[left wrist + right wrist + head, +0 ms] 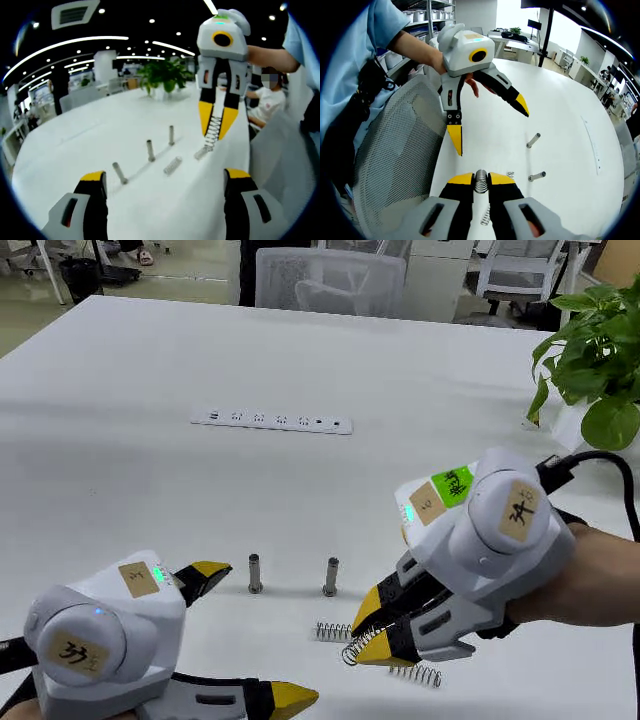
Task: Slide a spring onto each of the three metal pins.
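Three short steel pins (150,150) stood bare; no spring was fitted.
The right gripper (215,125) clenched one coiled wire spring (212,136); two loose springs (172,165) lay on the table; the left gripper (165,176) was released, empty.

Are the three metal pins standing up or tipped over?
Standing up. In the left gripper view all three pins rise straight from the table.

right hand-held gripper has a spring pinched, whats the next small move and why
Probably carry the right hand-held gripper over to the nearest pin and line its spring up above the pin's top. The jaws are shut on that spring, and the pin stands upright and bare, so aligning seems the step before sliding it on. Loose springs wait nearby.
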The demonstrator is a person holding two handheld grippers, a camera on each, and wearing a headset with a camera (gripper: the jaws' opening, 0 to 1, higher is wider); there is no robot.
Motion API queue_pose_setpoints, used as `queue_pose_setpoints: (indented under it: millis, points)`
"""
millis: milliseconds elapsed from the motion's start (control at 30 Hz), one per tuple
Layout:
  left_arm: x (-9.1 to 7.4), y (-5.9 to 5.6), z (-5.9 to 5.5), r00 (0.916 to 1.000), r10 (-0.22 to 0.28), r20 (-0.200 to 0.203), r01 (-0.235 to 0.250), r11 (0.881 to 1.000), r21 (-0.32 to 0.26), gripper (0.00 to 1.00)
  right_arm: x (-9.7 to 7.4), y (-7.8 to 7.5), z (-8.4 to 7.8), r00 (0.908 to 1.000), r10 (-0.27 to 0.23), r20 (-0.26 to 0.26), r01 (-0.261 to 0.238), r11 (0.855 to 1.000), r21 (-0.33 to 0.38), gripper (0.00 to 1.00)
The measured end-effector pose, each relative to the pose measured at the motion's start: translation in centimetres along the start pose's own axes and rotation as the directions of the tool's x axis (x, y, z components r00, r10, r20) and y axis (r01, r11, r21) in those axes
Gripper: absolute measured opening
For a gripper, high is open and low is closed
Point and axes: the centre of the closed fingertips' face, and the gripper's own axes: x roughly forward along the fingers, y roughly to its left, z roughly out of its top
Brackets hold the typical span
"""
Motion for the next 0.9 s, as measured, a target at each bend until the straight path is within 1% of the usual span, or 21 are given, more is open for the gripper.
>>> queue_pose_setpoints:
  millis: [67,100,133,167,200,267,333,367,400,433,467,567,633,767,900]
  points:
    - [-0.3,0.4,-0.2,0.9998,0.018,0.002,-0.018,1.0,0.001,1.0,0.1,-0.4,0.4,0.9999,0.008,-0.009,-0.008,1.0,-0.023,0.12]
    - [-0.4,0.9,-0.6,0.9991,0.039,-0.014,-0.039,0.999,-0.005,1.0,0.2,-0.7,0.7,0.9999,0.012,-0.012,-0.013,0.999,-0.032,0.12]
    - [-0.5,1.1,-0.8,0.9987,0.046,-0.021,-0.046,0.999,-0.008,1.0,0.3,-0.9,0.8,0.9998,0.014,-0.016,-0.015,0.999,-0.039,0.12]
    - [-0.5,1.1,-0.9,0.9991,0.037,-0.02,-0.037,0.999,-0.013,1.0,0.4,-1.2,0.9,0.9997,0.015,-0.021,-0.016,0.999,-0.046,0.12]
    - [-0.6,1.4,-1.1,0.9988,0.044,-0.021,-0.044,0.999,-0.026,1.0,0.5,-1.6,1.1,0.9995,0.014,-0.026,-0.016,0.998,-0.053,0.12]
    - [-0.8,1.7,-1.0,0.9984,0.055,-0.011,-0.056,0.998,-0.023,1.0,0.7,-2.2,1.6,0.9994,0.018,-0.03,-0.02,0.998,-0.065,0.12]
    - [-0.8,2.0,-1.1,0.998,0.061,-0.012,-0.062,0.997,-0.036,1.0,1.0,-2.6,1.9,0.9989,0.023,-0.041,-0.027,0.996,-0.081,0.12]
    - [-0.8,2.0,-1.2,0.998,0.063,-0.013,-0.063,0.997,-0.038,1.0,1.1,-2.8,1.9,0.9979,0.023,-0.06,-0.028,0.995,-0.095,0.12]
    - [-0.8,2.1,-1.3,0.9979,0.063,-0.018,-0.063,0.997,-0.035,1.0,1.2,-3.3,1.6,0.9943,0.013,-0.106,-0.027,0.99,-0.135,0.12]
    - [-0.8,2.1,-1.5,0.9976,0.066,-0.024,-0.066,0.997,-0.032,1.0,1.6,-3.4,1.8,0.9928,0.02,-0.118,-0.037,0.988,-0.149,0.12]
    - [-0.8,2.1,-1.7,0.9975,0.065,-0.026,-0.066,0.997,-0.028,1.0,1.8,-3.5,2.0,0.993,0.024,-0.116,-0.041,0.989,-0.14,0.12]
    - [-1.0,2.3,-2.2,0.9971,0.066,-0.039,-0.067,0.998,-0.023,1.0,2.3,-4.2,2.6,0.9918,0.032,-0.124,-0.051,0.986,-0.159,0.12]
    - [-1.1,2.4,-2.4,0.9965,0.068,-0.048,-0.069,0.998,-0.01,1.0,2.6,-4.9,2.9,0.9888,0.025,-0.147,-0.053,0.981,-0.188,0.12]
    - [-1.3,2.8,-2.9,0.9966,0.064,-0.05,-0.066,0.997,-0.033,1.0,3.2,-6.4,3.8,0.9868,0.029,-0.159,-0.062,0.976,-0.207,0.12]
    - [-1.3,2.8,-3.1,0.9967,0.062,-0.053,-0.064,0.997,-0.039,1.0,3.7,-7.5,4.1,0.9819,0.032,-0.187,-0.075,0.97,-0.232,0.12]
